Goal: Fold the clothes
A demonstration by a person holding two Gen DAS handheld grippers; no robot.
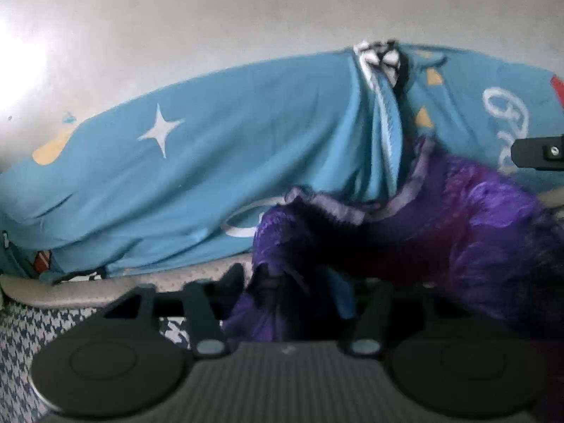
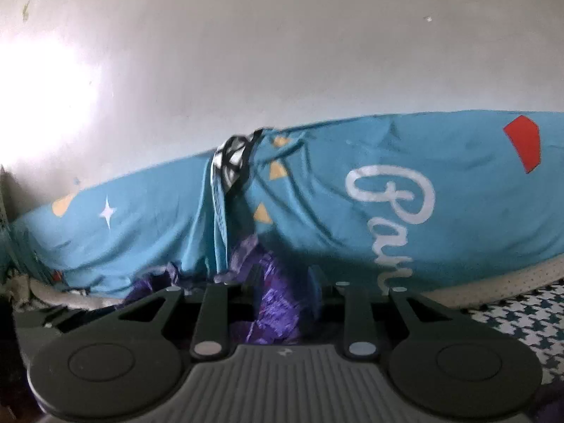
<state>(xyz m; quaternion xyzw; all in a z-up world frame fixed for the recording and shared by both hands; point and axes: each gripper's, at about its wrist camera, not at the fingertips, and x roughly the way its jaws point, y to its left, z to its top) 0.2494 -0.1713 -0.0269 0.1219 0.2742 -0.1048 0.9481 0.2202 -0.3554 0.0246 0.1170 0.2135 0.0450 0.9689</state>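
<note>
A shiny purple garment (image 1: 458, 218) lies crumpled on the bed in front of a long blue cover. In the left wrist view it drapes down between the fingers of my left gripper (image 1: 292, 289), whose jaws stand well apart with the cloth loose between them. In the right wrist view the same purple garment (image 2: 278, 303) bunches between the fingers of my right gripper (image 2: 282, 289), which stand a little apart and do not visibly press it. A black part of the right gripper (image 1: 539, 153) shows at the right edge of the left wrist view.
A blue cover (image 1: 211, 162) (image 2: 458, 194) with a white star and white lettering lies heaped along a pale wall (image 1: 246, 17). A black-and-white cloth (image 1: 380, 56) (image 2: 232, 155) pokes out on top. A houndstooth sheet (image 1: 21, 345) (image 2: 528, 320) covers the bed.
</note>
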